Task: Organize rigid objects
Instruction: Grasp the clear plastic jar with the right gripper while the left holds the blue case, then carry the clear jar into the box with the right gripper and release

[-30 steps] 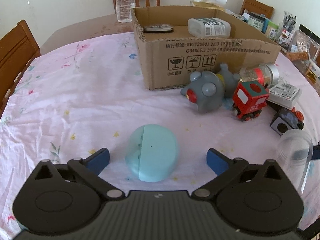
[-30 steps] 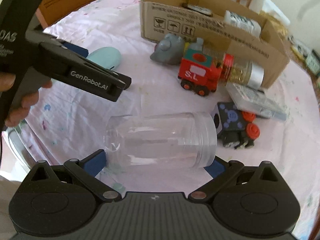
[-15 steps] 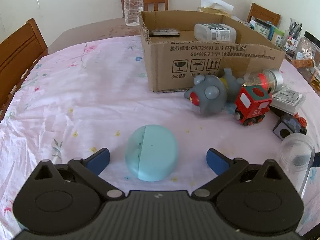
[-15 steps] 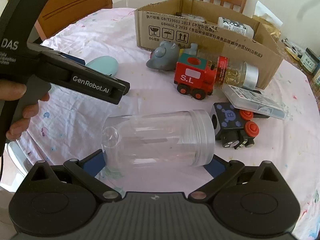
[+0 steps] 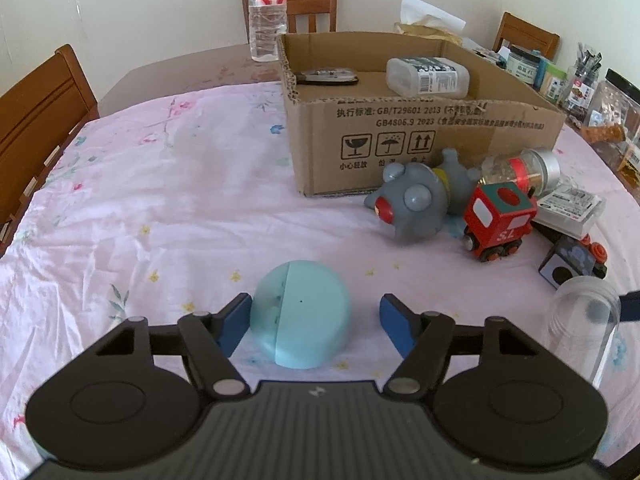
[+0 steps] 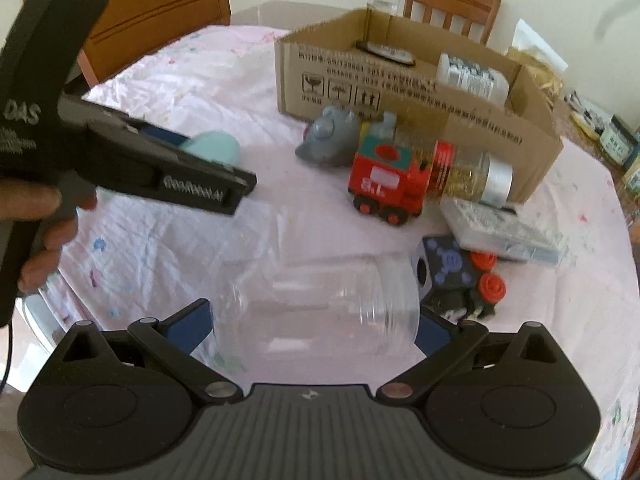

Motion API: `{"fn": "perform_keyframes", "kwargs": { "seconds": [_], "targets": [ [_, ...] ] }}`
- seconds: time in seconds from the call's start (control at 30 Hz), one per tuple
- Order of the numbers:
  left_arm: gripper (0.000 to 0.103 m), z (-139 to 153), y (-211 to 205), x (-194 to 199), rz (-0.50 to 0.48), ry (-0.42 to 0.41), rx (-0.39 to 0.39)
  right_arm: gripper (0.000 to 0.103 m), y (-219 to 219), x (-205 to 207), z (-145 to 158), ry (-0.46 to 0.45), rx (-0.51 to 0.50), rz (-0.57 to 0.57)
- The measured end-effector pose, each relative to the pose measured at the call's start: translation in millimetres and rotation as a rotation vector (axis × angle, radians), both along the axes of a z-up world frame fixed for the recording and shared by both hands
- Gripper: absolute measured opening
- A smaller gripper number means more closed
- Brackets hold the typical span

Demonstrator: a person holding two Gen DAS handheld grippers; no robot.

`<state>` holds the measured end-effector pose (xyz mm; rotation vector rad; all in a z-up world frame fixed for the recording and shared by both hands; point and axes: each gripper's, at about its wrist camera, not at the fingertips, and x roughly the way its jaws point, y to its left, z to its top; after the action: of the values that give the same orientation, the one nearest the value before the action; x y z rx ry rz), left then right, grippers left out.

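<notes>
A: Left tongs (image 5: pixel 314 322) were closing round the pale blue rounded plastic case (image 5: pixel 301 314) near the front edge of the tabletop (image 5: pixel 160 208). Left pad at its side, right pad apart from it. No grip.

B: Right tongs (image 6: pixel 314 326)?

A: Clamped on the clear plastic jar (image 6: pixel 320 308), which lay sideways, a pad at each end. Whether it was off the cloth, couldn't tell.

B: Risks?

A: The case was domed and smooth; with one pad landing first it could skid sideways or squirt out forward. The jar was gripped end to end on slick plastic and could pivot or drop on the way to the brown cardboard box (image 5: pixel 420 136) at the far side.
</notes>
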<state>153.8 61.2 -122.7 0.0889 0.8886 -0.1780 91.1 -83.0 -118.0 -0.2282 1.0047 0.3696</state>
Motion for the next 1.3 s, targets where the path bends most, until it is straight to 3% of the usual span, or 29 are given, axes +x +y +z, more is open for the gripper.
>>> {"fn": "perform_keyframes", "kwargs": {
  "seconds": [0.17, 0.33, 0.83, 1.13, 1.3],
  "targets": [
    [0.068, 0, 1, 1, -0.009, -0.003, 0.001, 0.102, 7, 6, 1, 0.007, -0.045, 0.009],
    [0.053, 2, 0, 3, -0.040, -0.003, 0.004, 0.094, 9, 8, 3, 0.028, -0.083, -0.002],
    [0.052, 11, 7, 10, -0.297, 0.037, 0.070, 0.094, 0, 25, 28, 0.050, -0.032, -0.076],
    [0.052, 51, 15, 18, -0.392, 0.078, 0.019, 0.094, -22, 49, 71, -0.021, -0.002, -0.081],
    [0.052, 80, 7, 22, -0.382, 0.037, 0.028, 0.094, -41, 81, 93, -0.098, 0.005, -0.038]
  ]
}}
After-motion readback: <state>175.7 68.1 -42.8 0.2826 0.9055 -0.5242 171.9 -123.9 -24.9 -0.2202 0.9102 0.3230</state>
